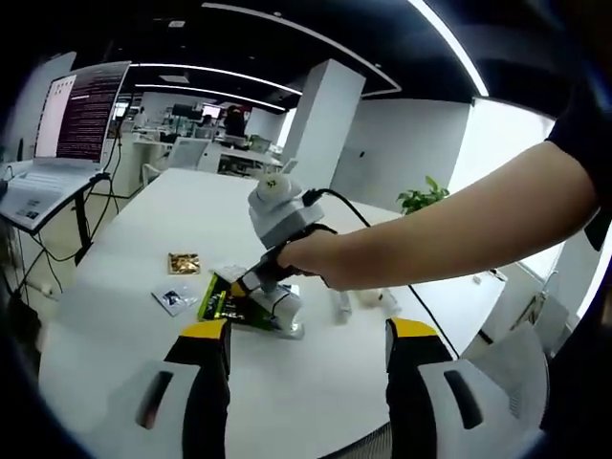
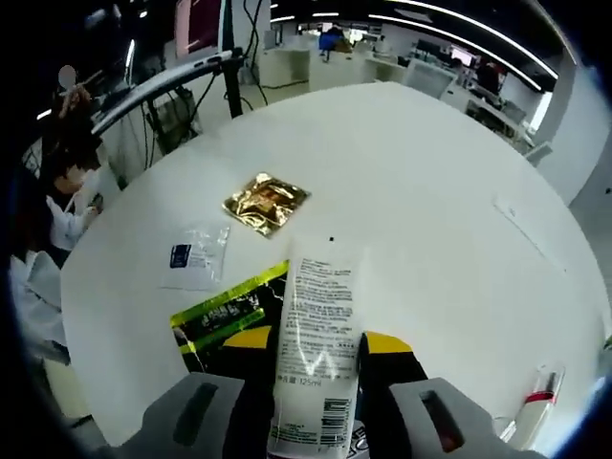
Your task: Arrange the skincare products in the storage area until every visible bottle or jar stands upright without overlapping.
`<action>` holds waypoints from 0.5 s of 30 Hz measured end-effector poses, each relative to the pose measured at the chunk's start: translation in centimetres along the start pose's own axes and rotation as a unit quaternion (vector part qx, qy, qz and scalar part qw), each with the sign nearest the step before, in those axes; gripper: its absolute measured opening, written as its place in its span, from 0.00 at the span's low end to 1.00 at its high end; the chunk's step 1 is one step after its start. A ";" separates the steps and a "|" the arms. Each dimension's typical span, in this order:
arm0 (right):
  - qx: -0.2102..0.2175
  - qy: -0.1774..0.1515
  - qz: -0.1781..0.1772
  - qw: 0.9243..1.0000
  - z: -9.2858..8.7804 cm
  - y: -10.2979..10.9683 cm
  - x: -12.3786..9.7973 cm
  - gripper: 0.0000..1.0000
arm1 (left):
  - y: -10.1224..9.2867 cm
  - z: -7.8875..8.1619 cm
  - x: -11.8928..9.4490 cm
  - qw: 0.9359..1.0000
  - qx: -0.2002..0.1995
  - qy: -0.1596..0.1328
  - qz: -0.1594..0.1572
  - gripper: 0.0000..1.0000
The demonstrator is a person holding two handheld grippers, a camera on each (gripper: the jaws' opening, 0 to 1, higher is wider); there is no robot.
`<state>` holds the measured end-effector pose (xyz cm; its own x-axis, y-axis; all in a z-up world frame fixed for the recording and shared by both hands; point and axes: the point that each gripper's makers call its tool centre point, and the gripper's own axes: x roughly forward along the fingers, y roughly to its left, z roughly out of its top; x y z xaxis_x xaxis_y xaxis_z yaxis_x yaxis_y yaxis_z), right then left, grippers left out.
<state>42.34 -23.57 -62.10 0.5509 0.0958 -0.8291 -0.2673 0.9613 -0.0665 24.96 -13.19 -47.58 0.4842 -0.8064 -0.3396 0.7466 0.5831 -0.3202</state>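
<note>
Between the jaws of our right gripper (image 2: 314, 356) sits a white tube (image 2: 316, 335), clamped around its lower body with its printed back facing up and its far end pointing to 12 o'clock in the right gripper view. Under it lies a green-and-black sachet (image 2: 222, 308); a clear sachet (image 2: 196, 254) rests at 10 o'clock and a gold foil packet (image 2: 267, 202) at 11 o'clock, both flat on the white surface (image 2: 430, 210). A slim stick with a red band (image 2: 534, 402) lies near the edge at 4 o'clock.

In the left gripper view our left gripper (image 1: 308, 339) hangs with its jaws apart and nothing between them, while the right gripper (image 1: 277, 215) and the hand (image 1: 311, 258) holding it work over the same sachet (image 1: 222, 301) at 12 o'clock.

We see three risks. The tube is soft, so a squeeze may let it slip or swing as we tip it upright. It may topple if we set it on the uneven sachet instead of bare surface. Finally, the jaws could drag that sachet along, overlapping the neighbours.
</note>
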 end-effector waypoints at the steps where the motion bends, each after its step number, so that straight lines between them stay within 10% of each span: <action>1: -0.004 -0.003 -0.001 1.000 0.0 0.1 -0.1 0.26 | 0.0 0.0 0.0 1.000 0.000 0.000 0.000 0.59; 15: -0.005 -0.033 0.000 0.999 -0.4 0.5 -1.7 0.23 | 0.4 0.0 0.0 1.000 -0.014 -0.003 0.003 0.58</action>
<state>40.92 -23.33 -60.96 0.6011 0.1133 -0.7911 -0.2759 0.9585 -0.0724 25.23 -12.96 -47.69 0.4910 -0.8035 -0.3367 0.7312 0.5901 -0.3421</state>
